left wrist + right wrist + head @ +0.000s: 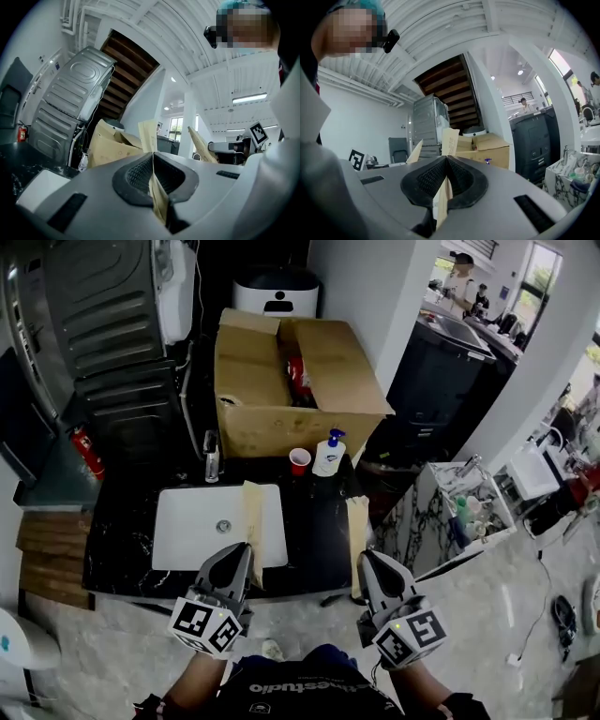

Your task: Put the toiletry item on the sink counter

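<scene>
Cardboard box (281, 423), one, stands open at the back of the black counter (319, 521), flaps spread. Something red (298, 376) pokes up inside it; I cannot make out what. Off to the right, a marble-patterned bin (412, 521) holds a few bottles, a green one among them. One white sink (187, 531) is let into the left part of the counter.

Just in front of the box stand one red cup (300, 461) and one white pump bottle (328, 456) with a blue head. One small clear bottle (212, 465) stands by the tap.

There are two grippers and two packets. The left gripper (246, 549) is clamped on a flat tan packet (253, 517), which sticks out ahead of it over the sink's right edge. The right gripper (364, 557) is pinched on a second tan packet (357, 521), held over the right end of the counter. Both packets are in the jaws, not lying on the counter.

Only the head view shows the sink, the cup and where each packet hangs. The gripper views show what it hides: the ribbed pads meeting edge-on against the paper, with the packet rising past the tips. Each gripper view also catches the other gripper's packet off to one side, with the box behind.
</scene>
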Demonstrator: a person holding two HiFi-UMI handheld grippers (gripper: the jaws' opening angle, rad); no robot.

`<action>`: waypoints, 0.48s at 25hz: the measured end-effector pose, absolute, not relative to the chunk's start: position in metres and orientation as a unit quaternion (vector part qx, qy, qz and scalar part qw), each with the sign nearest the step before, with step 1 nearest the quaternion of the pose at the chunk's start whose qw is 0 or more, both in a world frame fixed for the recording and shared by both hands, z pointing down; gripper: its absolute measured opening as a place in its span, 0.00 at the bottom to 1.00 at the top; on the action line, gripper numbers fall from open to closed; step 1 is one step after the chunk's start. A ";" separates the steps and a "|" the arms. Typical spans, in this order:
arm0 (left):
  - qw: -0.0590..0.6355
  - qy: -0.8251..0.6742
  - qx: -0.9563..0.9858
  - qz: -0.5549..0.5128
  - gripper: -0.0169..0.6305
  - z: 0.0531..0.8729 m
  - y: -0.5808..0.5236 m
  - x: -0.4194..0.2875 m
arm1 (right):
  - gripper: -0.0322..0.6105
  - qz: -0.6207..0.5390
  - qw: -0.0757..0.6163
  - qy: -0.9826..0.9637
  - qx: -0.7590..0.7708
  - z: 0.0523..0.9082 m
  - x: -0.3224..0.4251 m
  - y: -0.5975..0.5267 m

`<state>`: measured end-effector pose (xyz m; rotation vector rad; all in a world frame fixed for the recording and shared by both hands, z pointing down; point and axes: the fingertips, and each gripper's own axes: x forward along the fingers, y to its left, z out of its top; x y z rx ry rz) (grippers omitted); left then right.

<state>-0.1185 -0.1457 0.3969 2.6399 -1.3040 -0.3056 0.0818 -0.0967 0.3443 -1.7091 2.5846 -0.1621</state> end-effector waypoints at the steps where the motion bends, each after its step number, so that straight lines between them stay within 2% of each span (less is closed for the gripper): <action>1: 0.093 -0.438 0.889 -0.101 0.06 0.399 -0.152 -0.116 | 0.11 -0.056 0.020 0.832 -0.552 0.345 0.085 -0.103; 12: 0.115 -0.457 0.879 -0.081 0.06 0.406 -0.227 -0.064 | 0.11 -0.059 0.050 0.851 -0.519 0.339 0.130 -0.187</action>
